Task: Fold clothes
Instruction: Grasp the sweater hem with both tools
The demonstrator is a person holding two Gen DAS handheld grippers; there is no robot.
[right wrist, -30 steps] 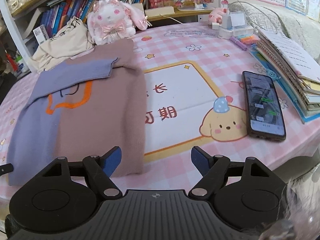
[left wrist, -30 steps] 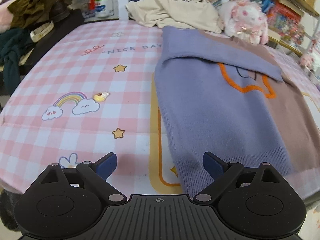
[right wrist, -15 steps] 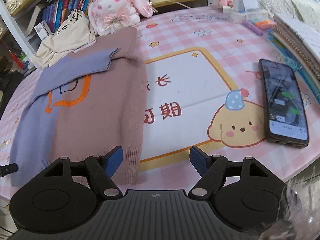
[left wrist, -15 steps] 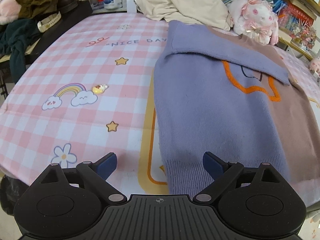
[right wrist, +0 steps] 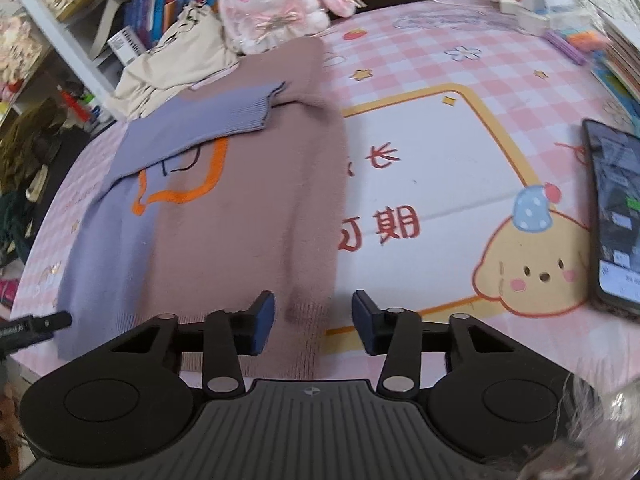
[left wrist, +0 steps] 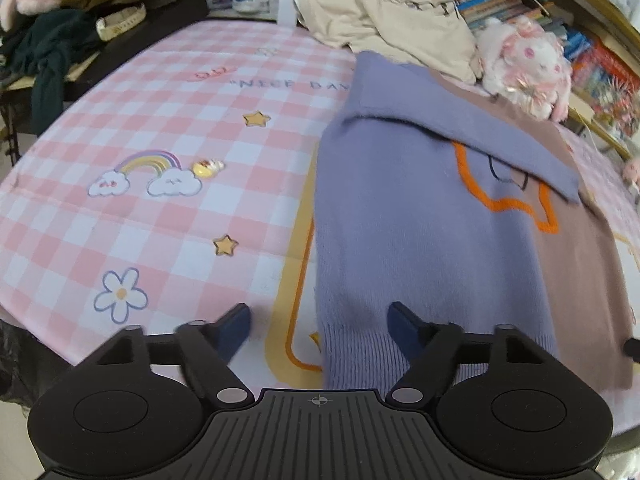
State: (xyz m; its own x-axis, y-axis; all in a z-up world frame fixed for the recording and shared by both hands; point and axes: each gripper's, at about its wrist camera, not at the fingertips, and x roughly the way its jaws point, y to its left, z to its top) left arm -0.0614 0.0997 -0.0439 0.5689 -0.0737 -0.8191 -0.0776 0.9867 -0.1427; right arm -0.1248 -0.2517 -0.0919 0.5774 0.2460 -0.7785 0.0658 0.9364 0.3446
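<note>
A sweater, purple (left wrist: 400, 220) on its left half and mauve (right wrist: 248, 220) on its right, lies flat on the pink checked table cover (left wrist: 140, 128). It has an orange outline motif, and one purple sleeve (right wrist: 208, 116) is folded across the chest. My left gripper (left wrist: 320, 328) is open, and the hem's near left corner lies between its fingers. My right gripper (right wrist: 314, 320) is open with a narrower gap, straddling the hem's near right corner (right wrist: 308, 336). Neither gripper has closed on the cloth.
A black phone (right wrist: 616, 216) and a stack of books (right wrist: 624, 52) sit at the right. A plush rabbit (right wrist: 276, 4) and a cream garment (left wrist: 392, 28) lie behind the sweater. Dark clothes (left wrist: 44, 52) are piled at the far left, and a small charm (left wrist: 206, 167) rests by the rainbow print.
Both grippers moved forward onto the sweater's near hem. The jaws of both narrowed, the right more than the left.
</note>
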